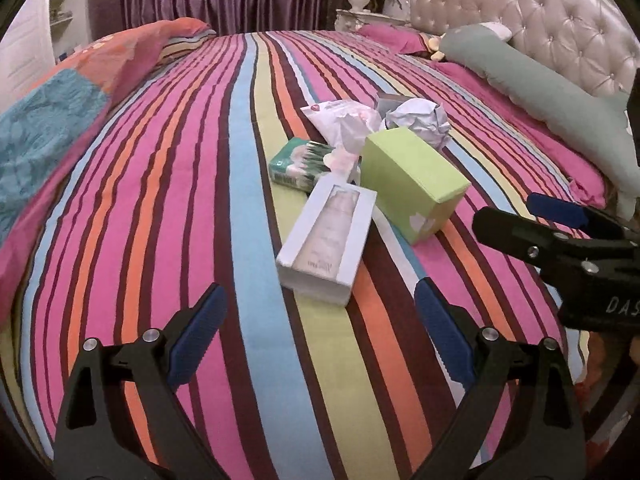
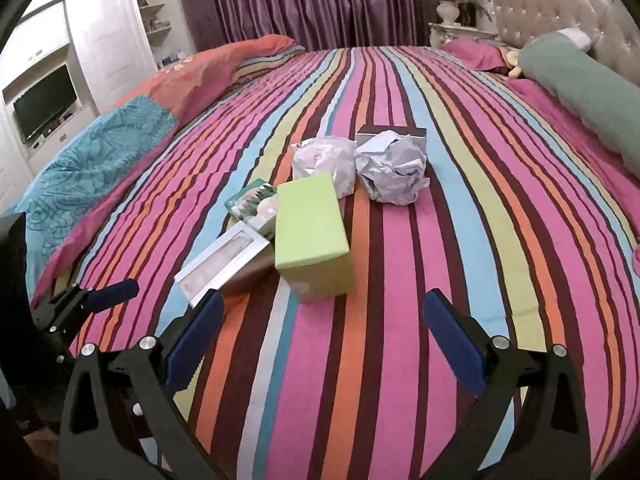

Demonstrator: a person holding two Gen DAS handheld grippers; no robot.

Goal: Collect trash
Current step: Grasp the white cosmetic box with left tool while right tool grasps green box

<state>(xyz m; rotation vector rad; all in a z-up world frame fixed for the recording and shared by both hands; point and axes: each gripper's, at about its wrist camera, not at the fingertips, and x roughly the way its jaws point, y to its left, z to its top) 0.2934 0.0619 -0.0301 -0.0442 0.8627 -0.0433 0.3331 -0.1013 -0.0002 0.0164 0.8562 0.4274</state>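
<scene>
Hovering over the striped bedspread (image 1: 168,208), I have both grippers spread wide with nothing between their blue pads. My left gripper (image 1: 320,320) points at the white window box (image 1: 326,240), which lies closest to it on the yellow-green stripe. My right gripper (image 2: 324,328) faces the lime-green box (image 2: 312,232), which stands just ahead of it. From the left wrist view, the right gripper also shows at the right edge, well clear of the pile.

All the trash sits in one cluster near the middle of the bed. The green tissue pack (image 1: 298,162) lies behind the white window box, partly under a crinkled white plastic wrapper (image 1: 340,120). A crumpled paper ball (image 2: 390,172) rests to the right of that wrapper, with a small grey box (image 2: 390,134) touching it from behind. The lime-green box leans against the white window box's far end. A long sage-green bolster pillow (image 1: 548,92) lies along the tufted headboard (image 1: 552,16), well apart from the pile.
</scene>
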